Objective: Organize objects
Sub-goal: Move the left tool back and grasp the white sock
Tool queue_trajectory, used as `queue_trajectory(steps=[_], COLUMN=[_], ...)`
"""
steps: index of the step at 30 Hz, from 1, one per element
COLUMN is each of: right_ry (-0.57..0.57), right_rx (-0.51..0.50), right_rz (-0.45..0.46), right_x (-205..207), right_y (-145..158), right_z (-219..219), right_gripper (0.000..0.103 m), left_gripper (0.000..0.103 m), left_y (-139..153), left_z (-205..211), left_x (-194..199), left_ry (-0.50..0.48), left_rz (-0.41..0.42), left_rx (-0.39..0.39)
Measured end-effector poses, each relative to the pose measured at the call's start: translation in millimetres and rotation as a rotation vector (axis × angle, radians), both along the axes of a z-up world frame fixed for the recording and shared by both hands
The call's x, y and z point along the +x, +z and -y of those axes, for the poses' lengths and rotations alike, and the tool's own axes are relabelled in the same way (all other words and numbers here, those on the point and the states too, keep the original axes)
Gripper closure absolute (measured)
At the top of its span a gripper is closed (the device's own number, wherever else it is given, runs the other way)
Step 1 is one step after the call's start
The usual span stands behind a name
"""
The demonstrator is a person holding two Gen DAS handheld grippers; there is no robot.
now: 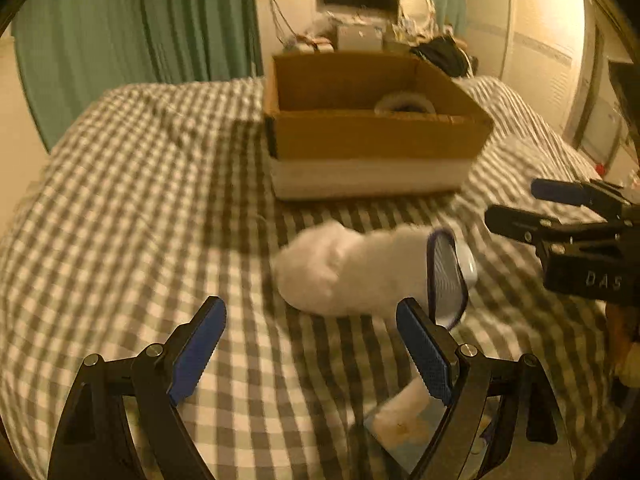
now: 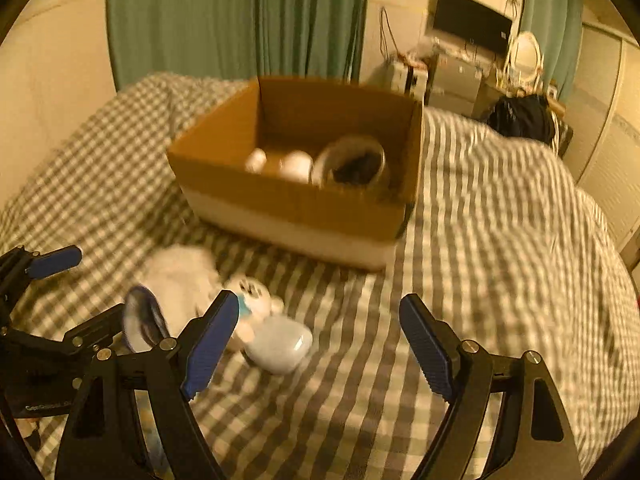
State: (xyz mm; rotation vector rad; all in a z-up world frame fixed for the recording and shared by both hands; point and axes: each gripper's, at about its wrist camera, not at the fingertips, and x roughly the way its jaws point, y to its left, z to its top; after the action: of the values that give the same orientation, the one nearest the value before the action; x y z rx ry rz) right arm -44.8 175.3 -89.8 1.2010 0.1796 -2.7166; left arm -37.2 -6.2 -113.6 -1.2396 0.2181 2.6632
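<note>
Two hand-held grippers over a bed with a grey-and-white checked cover (image 1: 140,184). The left gripper (image 1: 310,344) has its blue-padded fingers spread wide with nothing between them; its right finger's tip overlaps the dark-rimmed slipper sole (image 1: 446,280) in this view, though contact cannot be told. The right gripper (image 2: 320,342) likewise has its fingers spread, over bare cover.

A white plush slipper (image 1: 344,268) lies on the cover just in front of the left gripper. Beside it, in the right wrist view, lie a small white plush toy (image 2: 256,296) and a pale rounded case (image 2: 280,344), both near the right gripper's left finger.

An open cardboard box (image 2: 280,196) stands farther back, mid-bed, its near wall facing the grippers. Inside lie a ring-shaped object (image 2: 352,162) and two pale round items (image 2: 296,166). Open cover extends left of the box in the left wrist view and right of it in the right wrist view. Green curtains (image 2: 240,16) hang beyond the bed's far edge.
</note>
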Motion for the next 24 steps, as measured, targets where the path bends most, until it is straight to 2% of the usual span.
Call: queue_trajectory(steps=[5,13,19,22,24], right_ry=[-0.02,-0.028,-0.042,-0.047,-0.048], right_rx=[-0.005,-0.008,-0.024,-0.033,-0.031], right_rz=[0.038,0.063,0.085,0.097,0.103], right_x=[-1.1,-0.2,-3.2,-4.5,-5.2], right_y=[-10.4,-16.2,-19.3,-21.5,-22.7], right_z=[-3.9,-3.4,-5.7,-6.7,-6.1], right_gripper=[0.02,0.02,0.02,0.02,0.02], left_gripper=[0.013,0.013,0.013,0.013,0.017], left_y=[-15.5,-36.9,-45.6,-53.2,-53.3], left_z=[-10.2,-21.7,-34.1,-36.1,-34.2], left_x=[-6.0,-32.1,-59.0,-70.1,-72.8], left_ry=[-0.043,-0.046,-0.08,-0.062,-0.057], left_rz=[0.058,0.142,0.138,0.141,0.135], left_rx=[-0.022,-0.036,-0.036,-0.062,-0.045])
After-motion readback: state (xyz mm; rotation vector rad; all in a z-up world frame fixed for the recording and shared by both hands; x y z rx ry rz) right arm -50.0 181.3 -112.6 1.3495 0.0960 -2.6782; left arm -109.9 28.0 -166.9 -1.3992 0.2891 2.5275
